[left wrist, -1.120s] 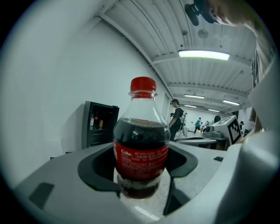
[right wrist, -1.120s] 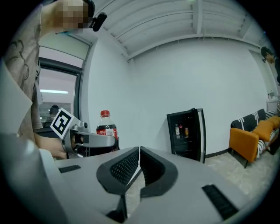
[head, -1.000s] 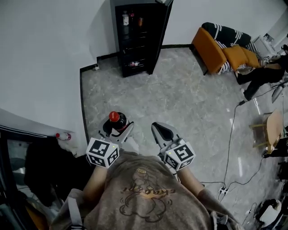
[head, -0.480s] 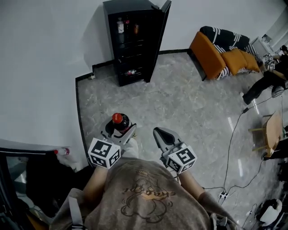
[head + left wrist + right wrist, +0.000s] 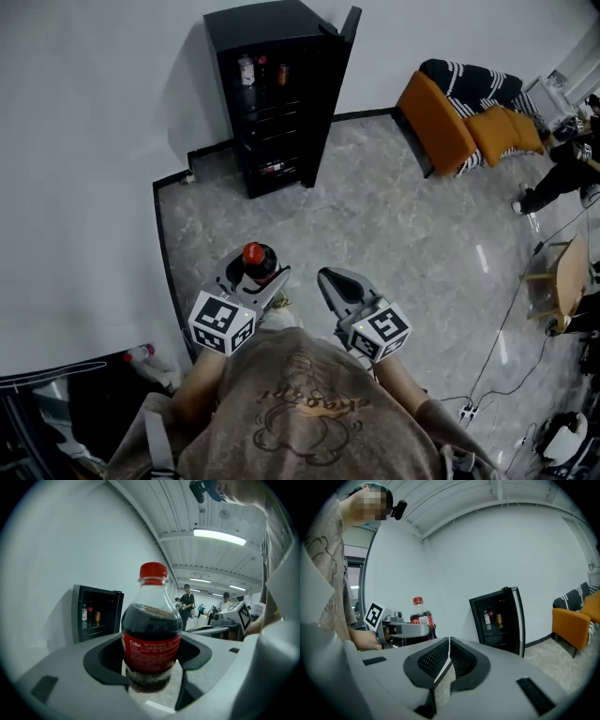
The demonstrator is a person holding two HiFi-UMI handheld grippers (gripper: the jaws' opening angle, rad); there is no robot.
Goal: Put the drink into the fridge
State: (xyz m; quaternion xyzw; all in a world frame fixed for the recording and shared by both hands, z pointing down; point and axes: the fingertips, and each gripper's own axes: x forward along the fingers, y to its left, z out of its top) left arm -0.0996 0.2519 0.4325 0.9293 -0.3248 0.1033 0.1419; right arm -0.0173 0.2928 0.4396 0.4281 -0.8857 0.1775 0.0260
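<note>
While the fridge (image 5: 274, 103) stands well apart, across bare floor (image 5: 375, 216) and against the wall, the bottle (image 5: 151, 634) is held out in front of the person, clamped in the left gripper (image 5: 253, 277). The left gripper view shows both jaws pressed against the lower body of the bottle, below its red label. It stands upright, red cap on top, with dark drink up to the shoulder. The right gripper (image 5: 335, 281) hangs just beside the left one with its jaws closed together and nothing between them. What the next move turns on is direction. In the head view the fridge lies almost straight ahead of the left gripper. In that gripper's own view it sits to the left of the bottle, so the jaws point a little to the right of it. The door (image 5: 347, 33) is already swung open to the right, and the dark shelves (image 5: 272, 117) face the person, with a few bottles or cans on the top one. My judgement is that the carry is only partly done. The left gripper needs to be brought up to the opening and turned slightly left, with the bottle kept upright so it can be set on a shelf. The empty right gripper has no door to open.
</note>
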